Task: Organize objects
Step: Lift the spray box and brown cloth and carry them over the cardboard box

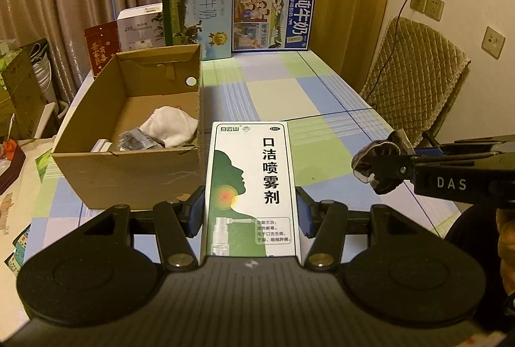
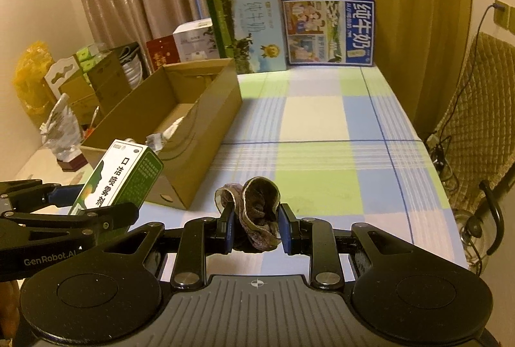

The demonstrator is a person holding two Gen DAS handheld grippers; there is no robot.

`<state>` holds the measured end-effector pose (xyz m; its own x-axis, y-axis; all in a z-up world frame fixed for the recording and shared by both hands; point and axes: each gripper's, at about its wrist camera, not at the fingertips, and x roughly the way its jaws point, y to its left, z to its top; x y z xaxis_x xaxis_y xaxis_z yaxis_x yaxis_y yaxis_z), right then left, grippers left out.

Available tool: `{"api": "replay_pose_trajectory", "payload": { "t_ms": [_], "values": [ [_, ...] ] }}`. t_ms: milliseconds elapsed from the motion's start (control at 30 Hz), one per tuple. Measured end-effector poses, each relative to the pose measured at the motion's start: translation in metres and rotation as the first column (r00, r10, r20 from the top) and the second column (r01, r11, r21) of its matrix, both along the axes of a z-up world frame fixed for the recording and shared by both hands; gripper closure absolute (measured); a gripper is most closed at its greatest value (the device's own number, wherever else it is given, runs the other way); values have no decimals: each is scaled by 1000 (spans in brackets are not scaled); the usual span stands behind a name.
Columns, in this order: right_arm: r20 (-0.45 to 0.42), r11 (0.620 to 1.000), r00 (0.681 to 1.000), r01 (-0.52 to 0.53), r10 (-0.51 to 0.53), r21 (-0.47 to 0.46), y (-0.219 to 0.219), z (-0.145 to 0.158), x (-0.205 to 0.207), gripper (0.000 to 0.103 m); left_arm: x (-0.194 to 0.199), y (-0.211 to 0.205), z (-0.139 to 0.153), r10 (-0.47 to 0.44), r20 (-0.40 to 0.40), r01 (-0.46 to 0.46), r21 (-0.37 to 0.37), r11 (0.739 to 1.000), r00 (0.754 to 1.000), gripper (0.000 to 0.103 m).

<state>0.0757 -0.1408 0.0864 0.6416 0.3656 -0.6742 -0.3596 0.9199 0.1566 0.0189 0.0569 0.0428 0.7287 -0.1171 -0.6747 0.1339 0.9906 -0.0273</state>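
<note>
Left claw (image 1: 250, 211) grips a light, stiff medicine box (image 1: 250, 186) by its sides; right claw (image 2: 256, 226) pinches a soft, floppy scrunchie (image 2: 257, 205).

black linkage claws (image 1: 251, 215) (image 2: 256, 229) — blue pads, silver rivets, white "das" and "genrobot.ai" lettering

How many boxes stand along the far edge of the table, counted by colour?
Red: 1
White: 1
Green and pale blue: 1
Dark blue: 1
Total: 4
</note>
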Motion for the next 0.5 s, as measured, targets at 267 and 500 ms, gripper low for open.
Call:
{"api": "replay_pose_trajectory", "payload": {
  "t_ms": [267, 500],
  "values": [
    [1, 1000, 1000, -23, 23, -3, 12, -1, 0, 78, -3, 11, 3, 17, 6, -17, 0, 1000, 1000, 52],
    [-1, 999, 999, -40, 40, -7, 20, -2, -1, 78, -5, 19, 4, 30, 6, -30, -5, 1000, 1000, 52]
  ]
}}
